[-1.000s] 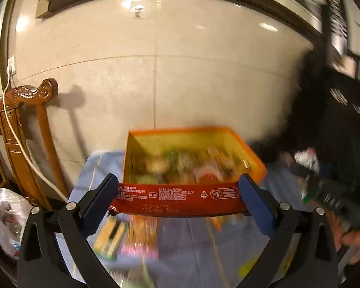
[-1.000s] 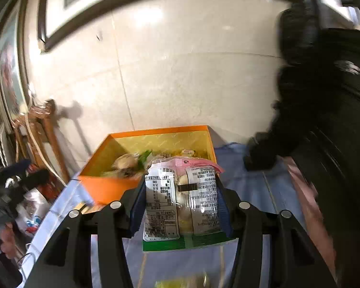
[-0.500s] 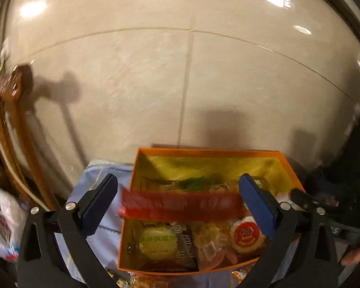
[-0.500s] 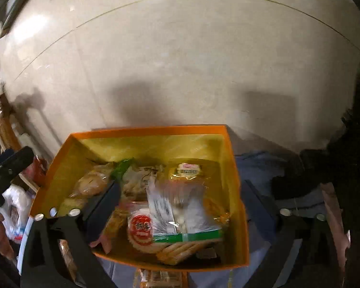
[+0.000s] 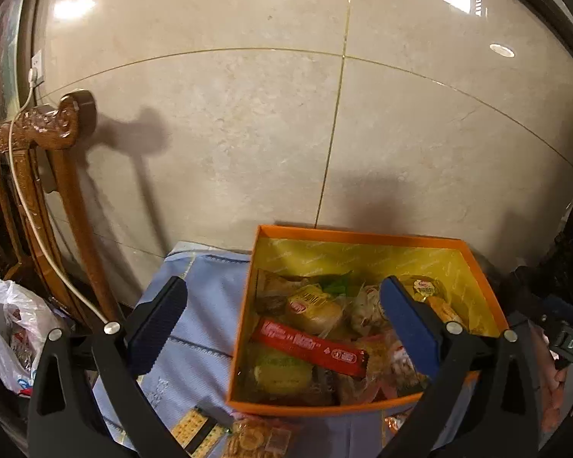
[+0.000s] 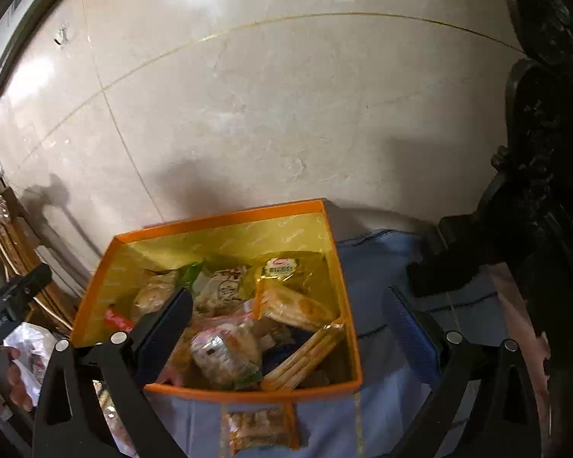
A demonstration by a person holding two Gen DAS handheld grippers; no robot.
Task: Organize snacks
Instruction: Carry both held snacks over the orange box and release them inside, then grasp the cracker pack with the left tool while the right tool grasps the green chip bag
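A: Left claw (image 5: 282, 318)?
B: Released, jaws spread wide, nothing between the pads. Its right pad hangs over the open orange cardboard box with yellow lining (image 5: 363, 234), its left pad over the light blue cloth on the desk (image 5: 210, 305).
A: Right claw (image 6: 290, 322)?
B: Also released, jaws at full spread, nothing gripped. Left pad over the box interior, right pad over the blue cloth at the box's right side.
A: Where are the snacks?
B: Mostly in the box, lower centre of both frames. Long red wrapped bar (image 5: 313, 347) lies diagonally on top of the pile in the left view. In the right view, a clear bag of round pastries with a green edge (image 6: 225, 355) at lower centre of the box, and a yellow-gold packet (image 6: 286, 267) against the far wall.
A: Anything outside the box?
B: A yellow cracker packet (image 5: 196, 431) on the cloth at the bottom edge, just below the box's near corner. More packets there, too blurred to name.
A: Background?
B: Carved brown wooden chair (image 5: 49, 160) at left, beige marble wall (image 5: 248, 114) behind.
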